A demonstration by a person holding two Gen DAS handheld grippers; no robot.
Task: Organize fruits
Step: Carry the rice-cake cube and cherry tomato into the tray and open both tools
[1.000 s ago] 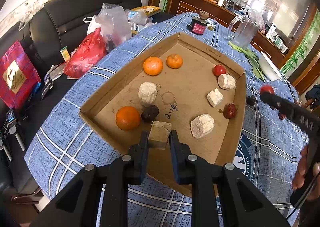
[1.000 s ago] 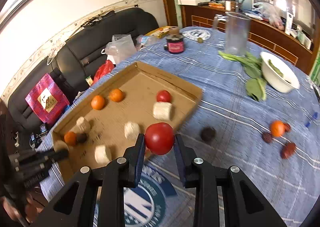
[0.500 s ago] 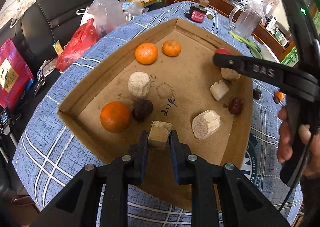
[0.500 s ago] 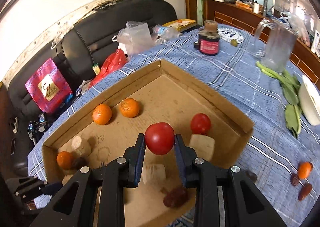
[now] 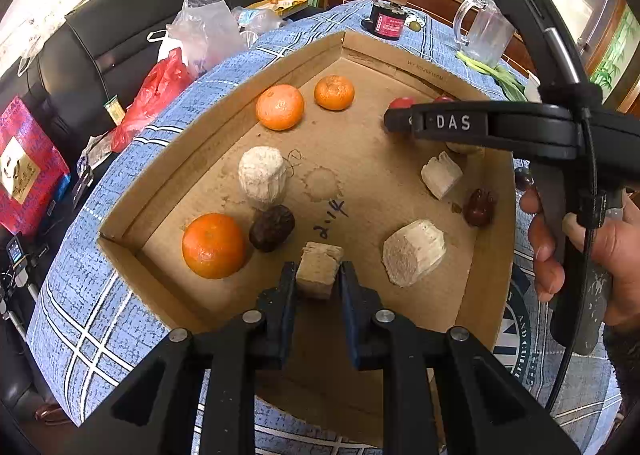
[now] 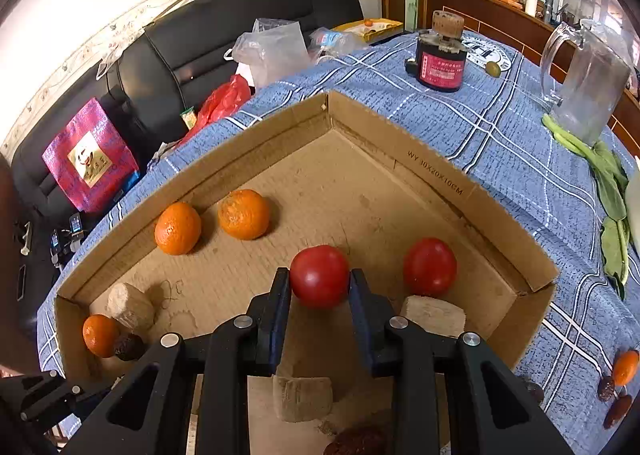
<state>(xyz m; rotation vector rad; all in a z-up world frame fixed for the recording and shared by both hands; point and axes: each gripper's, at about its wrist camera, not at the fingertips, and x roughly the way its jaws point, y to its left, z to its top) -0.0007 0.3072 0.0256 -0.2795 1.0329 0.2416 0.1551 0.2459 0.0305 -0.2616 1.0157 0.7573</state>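
Note:
A shallow cardboard box [image 5: 168,171] lies on the blue checked tablecloth and also shows in the right wrist view [image 6: 440,175]. My left gripper [image 5: 318,279] is shut on a tan chunk [image 5: 319,269] low over the box's near end. My right gripper [image 6: 320,285] is shut on a red tomato [image 6: 319,275] over the box's far part, next to a second tomato [image 6: 430,266]. In the box lie three oranges [image 5: 280,107] [image 5: 334,92] [image 5: 213,245], several pale chunks [image 5: 262,177] and dark dates [image 5: 272,227].
On the cloth outside the box lie a small orange and dates [image 6: 618,379]. A dark jar [image 6: 440,59], a clear jug [image 6: 588,87] and green leaves [image 6: 608,183] stand beyond the box. A black sofa with bags [image 5: 160,83] is at the table's left.
My right gripper has carried the tomato from over the tablecloth into the box and lower, beside the other tomato. My left gripper has crept forward over the box, still holding the chunk.

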